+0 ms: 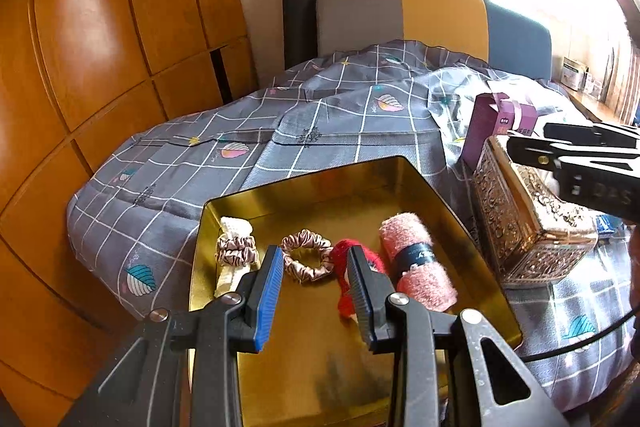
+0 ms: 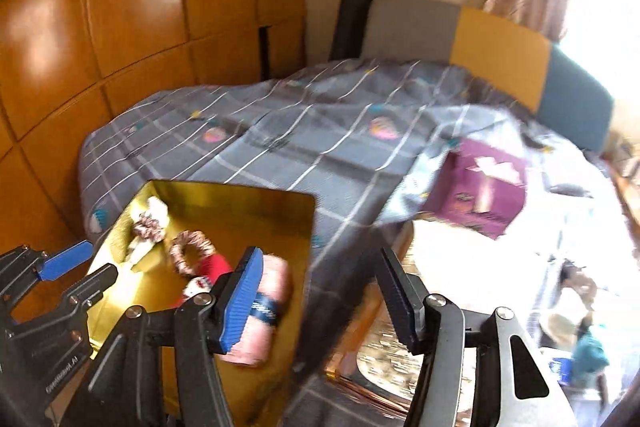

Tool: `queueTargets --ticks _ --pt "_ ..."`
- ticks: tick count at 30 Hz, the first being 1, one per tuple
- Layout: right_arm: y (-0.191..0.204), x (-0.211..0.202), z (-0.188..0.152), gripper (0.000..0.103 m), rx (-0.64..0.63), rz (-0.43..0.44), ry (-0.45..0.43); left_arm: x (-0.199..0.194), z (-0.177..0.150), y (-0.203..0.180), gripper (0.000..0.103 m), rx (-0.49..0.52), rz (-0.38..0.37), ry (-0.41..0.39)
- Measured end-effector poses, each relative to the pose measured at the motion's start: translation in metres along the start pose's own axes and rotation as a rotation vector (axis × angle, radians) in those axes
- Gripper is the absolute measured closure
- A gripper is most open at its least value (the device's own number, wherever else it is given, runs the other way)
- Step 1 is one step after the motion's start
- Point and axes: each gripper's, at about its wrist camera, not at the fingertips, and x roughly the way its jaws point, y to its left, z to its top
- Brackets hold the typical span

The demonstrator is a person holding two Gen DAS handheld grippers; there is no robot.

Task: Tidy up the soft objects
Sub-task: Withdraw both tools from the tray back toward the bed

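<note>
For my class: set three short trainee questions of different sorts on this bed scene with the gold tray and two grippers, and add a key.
1. True or false: the left gripper grips the pink rolled towel.
2. Which lies nearest the tray's left wall? A red knit item B cream cloth with scrunchies C loose pink scrunchie
3. Fill in: the ornate metallic box stands to the tray's ____.

Key: 1 false, its jaws are open and empty; 2 B; 3 right.

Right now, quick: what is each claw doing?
Left claw: open, empty, over the gold tray.
Right claw: open, empty.
</note>
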Motion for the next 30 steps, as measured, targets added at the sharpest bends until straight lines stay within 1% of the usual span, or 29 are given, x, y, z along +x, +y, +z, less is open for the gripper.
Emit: queueTargets --ticks 2,4,8,15,24,30 --pt "-0.004 -0.009 0.000 0.042 -0.005 -0.037 -0.017 -0.001 0.004 -0.003 0.070 0.004 0.003 -0.007" --pt "-0.009 -0.017 -0.002 0.042 -0.006 -0.053 -0.032 -0.004 0.008 -0.007 0.070 0.009 0.001 -0.015" --pt "-0.019 -0.030 -0.004 0.042 0.007 -0.062 -0.062 -0.008 0.015 -0.017 0.070 0.027 -0.002 -0.029" --pt "-0.035 -0.047 -0.008 0.040 0.046 -0.055 -0.100 -0.012 0.024 -0.038 0.070 0.067 -0.015 -0.037" --pt "-0.056 -0.053 -0.012 0.040 0.088 -0.062 -0.112 -0.014 0.033 -0.062 0.070 0.114 -0.030 -0.047" --pt "-0.075 -0.055 -0.016 0.040 0.119 -0.085 -0.116 -0.019 0.039 -0.078 0.070 0.146 -0.047 -0.064"
